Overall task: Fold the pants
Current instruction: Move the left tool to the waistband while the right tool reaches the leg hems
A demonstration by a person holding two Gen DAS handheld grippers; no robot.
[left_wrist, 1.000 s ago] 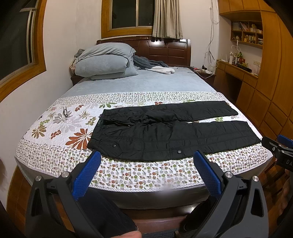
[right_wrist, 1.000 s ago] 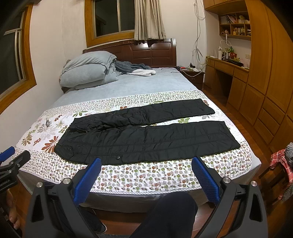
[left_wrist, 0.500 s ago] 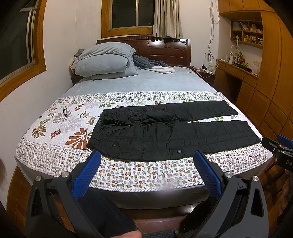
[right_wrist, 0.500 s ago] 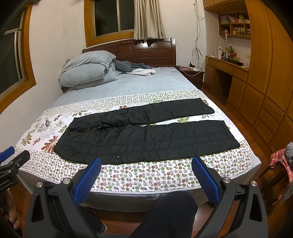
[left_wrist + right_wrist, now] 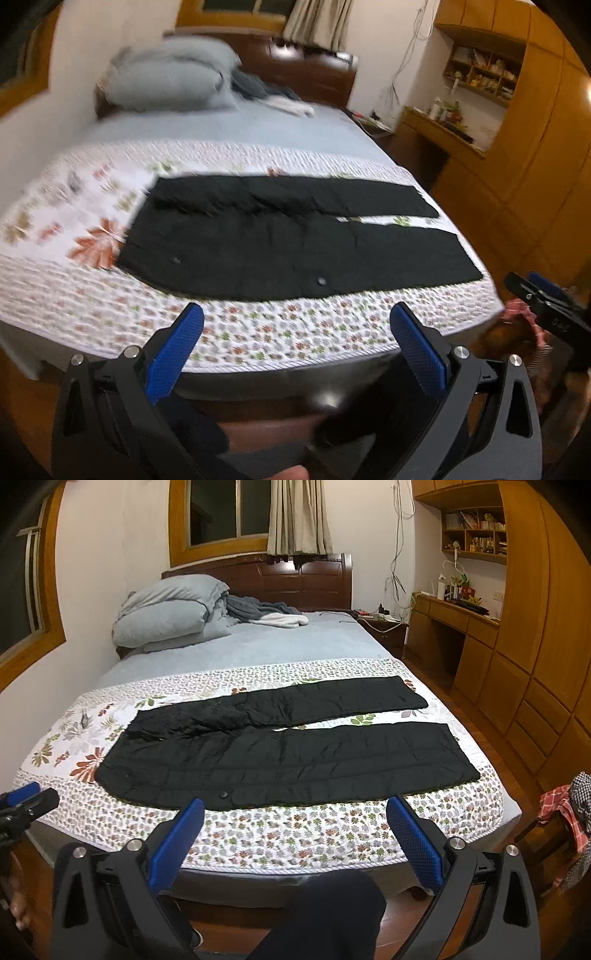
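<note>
Black pants (image 5: 295, 236) (image 5: 288, 753) lie flat across a floral quilt (image 5: 258, 332) (image 5: 295, 834) on the bed, waist at the left, both legs stretched to the right with a narrow gap between them. My left gripper (image 5: 295, 325) hangs open short of the bed's near edge, nothing between its blue pads. My right gripper (image 5: 295, 812) is open too, also short of the near edge, empty. Each gripper shows at the edge of the other's view: the right one (image 5: 543, 299) at the far right, the left one (image 5: 26, 805) at the far left.
Grey pillows (image 5: 170, 613) and a bundled blanket (image 5: 266, 613) sit at the headboard. Wooden cabinets and a desk (image 5: 461, 627) line the right wall. A chair with checked cloth (image 5: 565, 812) stands at the bed's right corner. My dark-trousered leg (image 5: 332, 912) is below.
The left gripper has swung quickly, blurring its view; it is now closer to the bed and tilted, with the pants larger in frame. The right gripper barely moved.
</note>
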